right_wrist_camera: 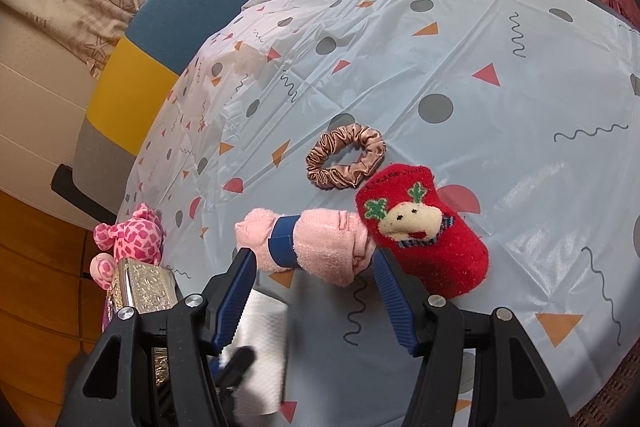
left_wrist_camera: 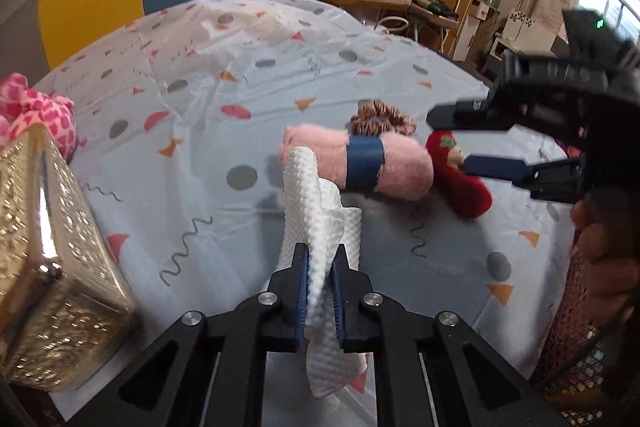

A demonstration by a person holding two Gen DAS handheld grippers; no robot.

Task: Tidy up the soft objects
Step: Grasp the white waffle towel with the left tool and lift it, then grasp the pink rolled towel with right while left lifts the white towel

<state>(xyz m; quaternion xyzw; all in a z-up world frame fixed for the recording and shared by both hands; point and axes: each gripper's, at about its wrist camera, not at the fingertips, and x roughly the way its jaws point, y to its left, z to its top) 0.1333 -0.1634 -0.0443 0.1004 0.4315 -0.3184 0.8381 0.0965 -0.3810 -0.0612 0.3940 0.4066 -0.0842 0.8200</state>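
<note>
At the lower centre of the left wrist view, the left gripper [left_wrist_camera: 320, 287] has its jaws clamped on a white dimpled paper towel [left_wrist_camera: 316, 211], which stands up between the blue pads and hangs out below them. Beyond it, at mid-frame, a rolled pink fleece towel bound with a blue band [left_wrist_camera: 360, 163] lies on the pale blue tablecloth with coloured dots, triangles and squiggles [left_wrist_camera: 240, 75]. A brown satin scrunchie [left_wrist_camera: 382, 121] lies just behind the roll, and a rolled red sock with a reindeer face [left_wrist_camera: 464, 187] touches the roll's right end. At the left edge sits a gold embossed metal box [left_wrist_camera: 52, 267], with a pink spotted plush toy [left_wrist_camera: 36, 115] behind it. The right gripper [left_wrist_camera: 472, 143] enters from the right of this view, jaws apart, one finger over the red sock.

In the right wrist view, the right gripper [right_wrist_camera: 312, 291] at lower centre has its jaws wide apart, one on each side of the near part of the pink roll [right_wrist_camera: 320, 247], holding nothing. The red sock [right_wrist_camera: 424, 235] lies against the roll at centre right and the scrunchie [right_wrist_camera: 346, 157] above both. The box [right_wrist_camera: 144, 283] and plush toy [right_wrist_camera: 128, 235] are at lower left, and the white towel [right_wrist_camera: 264, 331] shows at the bottom. A chair with a blue and yellow back [right_wrist_camera: 160, 39] stands at upper left.
</note>
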